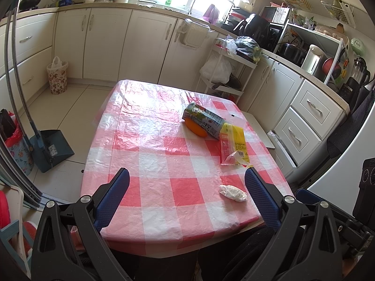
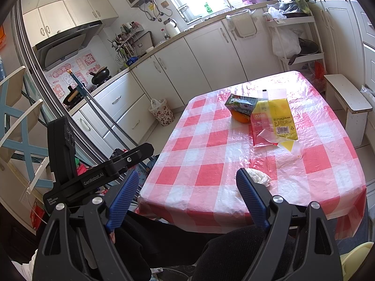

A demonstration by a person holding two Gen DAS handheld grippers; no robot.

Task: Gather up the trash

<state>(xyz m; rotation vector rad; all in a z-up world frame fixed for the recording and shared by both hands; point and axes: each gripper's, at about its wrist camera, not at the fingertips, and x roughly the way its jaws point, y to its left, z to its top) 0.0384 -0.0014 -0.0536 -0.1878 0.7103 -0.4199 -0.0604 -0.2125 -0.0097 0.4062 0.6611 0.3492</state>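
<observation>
Both grippers hover at the near edge of the counter [image 1: 164, 140], which wears a red-and-white checked plastic cover. The left gripper [image 1: 187, 175] has its blue fingers [image 1: 118, 188] spread wide apart with nothing between them, and so does the right gripper [image 2: 187, 180]. A crumpled white tissue [image 1: 233, 192] lies just inside the left gripper's right finger and touches the tip of the right gripper's right finger in that view. Farther ahead of the fingers lie a yellow wrapper [image 1: 235, 146], a green juice carton [image 1: 204, 119] and an orange piece [image 1: 196, 127] tucked under the carton
</observation>
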